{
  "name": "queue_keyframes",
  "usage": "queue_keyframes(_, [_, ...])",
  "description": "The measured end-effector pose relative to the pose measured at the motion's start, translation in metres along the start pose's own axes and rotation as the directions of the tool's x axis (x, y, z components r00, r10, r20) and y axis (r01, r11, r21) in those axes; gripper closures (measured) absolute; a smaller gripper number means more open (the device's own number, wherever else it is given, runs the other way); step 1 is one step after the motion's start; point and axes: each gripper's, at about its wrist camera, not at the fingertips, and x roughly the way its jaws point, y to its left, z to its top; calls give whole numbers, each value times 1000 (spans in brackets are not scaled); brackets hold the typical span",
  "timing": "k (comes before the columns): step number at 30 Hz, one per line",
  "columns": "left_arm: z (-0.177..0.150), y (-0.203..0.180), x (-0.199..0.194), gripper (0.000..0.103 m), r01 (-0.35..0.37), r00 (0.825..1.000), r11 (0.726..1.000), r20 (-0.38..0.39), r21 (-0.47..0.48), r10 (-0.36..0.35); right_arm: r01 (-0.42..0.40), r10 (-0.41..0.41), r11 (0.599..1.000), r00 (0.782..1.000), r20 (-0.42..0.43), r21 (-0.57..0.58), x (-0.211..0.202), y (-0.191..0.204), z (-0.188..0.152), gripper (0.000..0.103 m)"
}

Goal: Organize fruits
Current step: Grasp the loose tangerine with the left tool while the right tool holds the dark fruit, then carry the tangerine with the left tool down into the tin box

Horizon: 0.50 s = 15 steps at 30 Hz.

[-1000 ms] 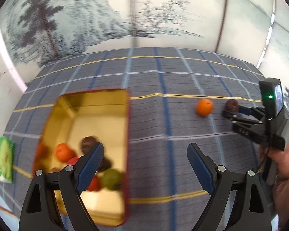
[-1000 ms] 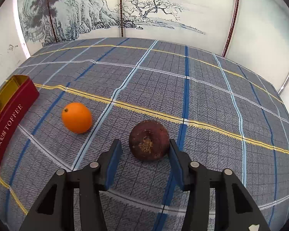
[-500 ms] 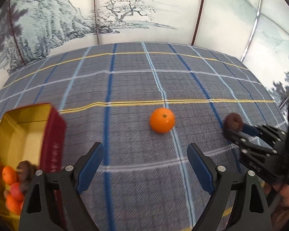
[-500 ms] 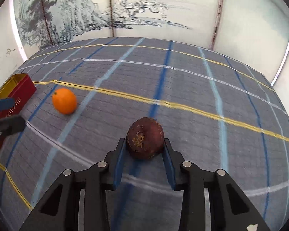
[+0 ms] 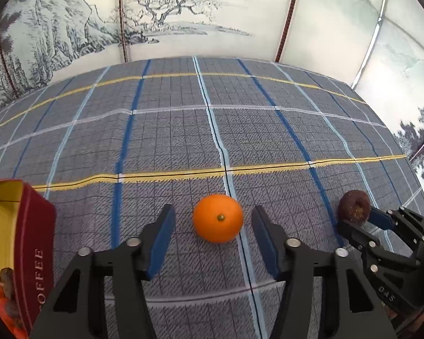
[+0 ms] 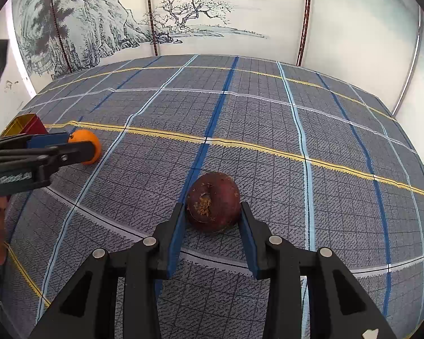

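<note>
Orange mandarin [image 5: 217,218] lay between the closing left gripper [image 5: 213,236] pads, not yet touched.
It sat on the plaid tablecloth [image 5: 183,130], centred in the gap, stem scar facing the camera. The right gripper [image 6: 211,227] pinched a dark brown passion fruit [image 6: 212,201]. The red tin [image 5: 32,243], left, read "COFFEE".

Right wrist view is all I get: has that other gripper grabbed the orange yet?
Observer: Not yet. The left gripper has its jaws closing, with the orange between them and a gap on each side.
Operator: Anything inside the red box?
Observer: Yes, the box holds orange and dark fruits in its near corner.
Operator: Any writing on it?
Observer: Its side reads COFFEE.
</note>
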Motion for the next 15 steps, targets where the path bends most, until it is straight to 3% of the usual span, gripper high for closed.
queue_keyframes(1, [0,1,4,63,12,1000,1000,-15,-7,-12,0,0,1000,1000,0,0,0,0,0,67])
queue_keyframes(2, [0,2,4,66,20,1000,1000,-21,-12,-21,1,-1,1000,1000,0,-1,0,0,0,67])
queue_keyframes(15, [-34,-4,-28,66,-30,999,1000,-36,8,30,1,-1,1000,1000,0,-1,0,1,0,67])
